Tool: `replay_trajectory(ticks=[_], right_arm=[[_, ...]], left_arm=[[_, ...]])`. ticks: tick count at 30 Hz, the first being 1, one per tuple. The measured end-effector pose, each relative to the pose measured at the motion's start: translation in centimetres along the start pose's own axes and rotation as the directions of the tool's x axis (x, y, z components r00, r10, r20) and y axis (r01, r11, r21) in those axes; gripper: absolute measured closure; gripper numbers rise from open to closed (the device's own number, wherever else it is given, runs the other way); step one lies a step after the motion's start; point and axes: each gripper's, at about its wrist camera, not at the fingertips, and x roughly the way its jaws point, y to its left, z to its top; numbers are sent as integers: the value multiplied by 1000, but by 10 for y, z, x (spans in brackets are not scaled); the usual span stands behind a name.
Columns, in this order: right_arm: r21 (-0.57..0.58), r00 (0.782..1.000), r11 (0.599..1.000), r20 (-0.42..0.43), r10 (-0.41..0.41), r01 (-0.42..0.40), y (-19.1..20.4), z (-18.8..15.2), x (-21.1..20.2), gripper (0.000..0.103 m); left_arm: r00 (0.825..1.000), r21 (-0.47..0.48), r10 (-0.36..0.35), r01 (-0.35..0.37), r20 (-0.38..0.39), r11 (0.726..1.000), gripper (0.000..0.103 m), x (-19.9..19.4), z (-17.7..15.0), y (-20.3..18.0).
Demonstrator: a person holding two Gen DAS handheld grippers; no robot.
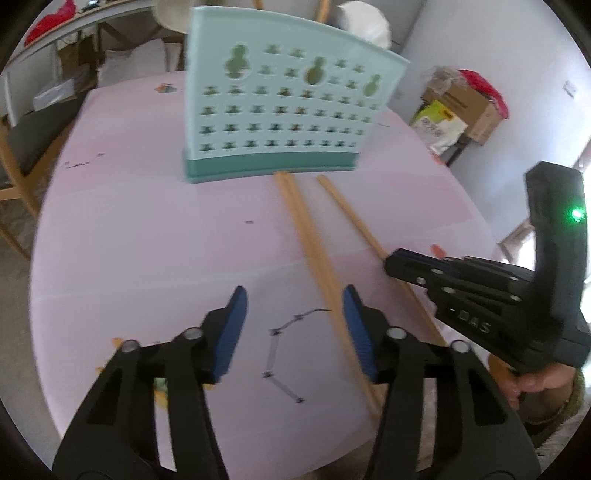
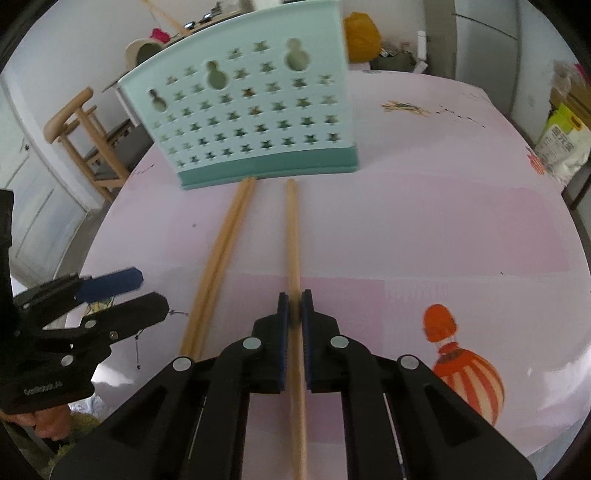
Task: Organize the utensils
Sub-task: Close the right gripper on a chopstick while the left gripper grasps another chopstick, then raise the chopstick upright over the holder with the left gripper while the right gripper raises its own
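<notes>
Single chopstick (image 2: 293, 236) flat on pink worktop (image 2: 424, 229), far end just short of the teal utensil holder (image 2: 255, 110); right gripper (image 2: 294, 314) clamped on it. Chopstick pair (image 1: 310, 243) alongside (touching). Left gripper (image 1: 293, 325) apart, holding nothing.

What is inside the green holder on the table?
The holder shows wooden sticks rising above its rim in the left view. Its perforated wall covers the inside, so nothing more can be told.

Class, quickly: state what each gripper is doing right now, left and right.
Left gripper: open, holding nothing; the pair of chopsticks lies beside its right finger.
Right gripper: closed on the single chopstick.
</notes>
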Motion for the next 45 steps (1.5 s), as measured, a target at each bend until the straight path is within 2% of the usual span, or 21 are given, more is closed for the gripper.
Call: replay_trajectory(ticks=[4,9,11,16,25,27,32,35,36,38,45], right_arm=[[17,1000,1000,4,4,-4,-9,0,-1,96],[22,1000,1000,9,11,-11,-13,-1,-2,96],[26,1000,1000,10,14,-15,-13,-2,-2,96],[32,1000,999,12,18,-19,-13,-2,-1,96],[32,1000,999,14,19,-19,-13,-2,-2,96],[34,1000,999,12,18,-18,-13,-3,-2,96],[25,1000,1000,-6,16,-16,-12,-2,-3,96],[10,1000,1000,-18,16,-16,-12,-1,-2,96],[9,1000,1000,-21,17,-17,-11,0,-2,95],[1,999,1000,-29,23,-23,-11,2,-1,95],[-20,999,999,-36,33,-34,-12,13,6,88]], left_arm=[[999,40,-29,31,-28,999,69,11,2,-17],[998,66,16,-12,-60,998,77,24,4,-28],[998,54,15,-11,-66,998,88,27,6,-28],[997,-10,-27,27,-67,1000,99,27,9,-21],[993,-172,-112,103,-47,980,99,16,8,8],[993,-196,-108,98,-40,976,99,12,8,14],[998,-229,7,-23,-70,973,99,9,5,31],[997,-250,31,-47,-66,967,98,8,2,39],[997,-252,35,-51,-68,967,96,8,2,40],[997,-249,41,-58,-72,967,85,8,5,42],[989,-145,114,-127,-94,981,82,18,24,35]])
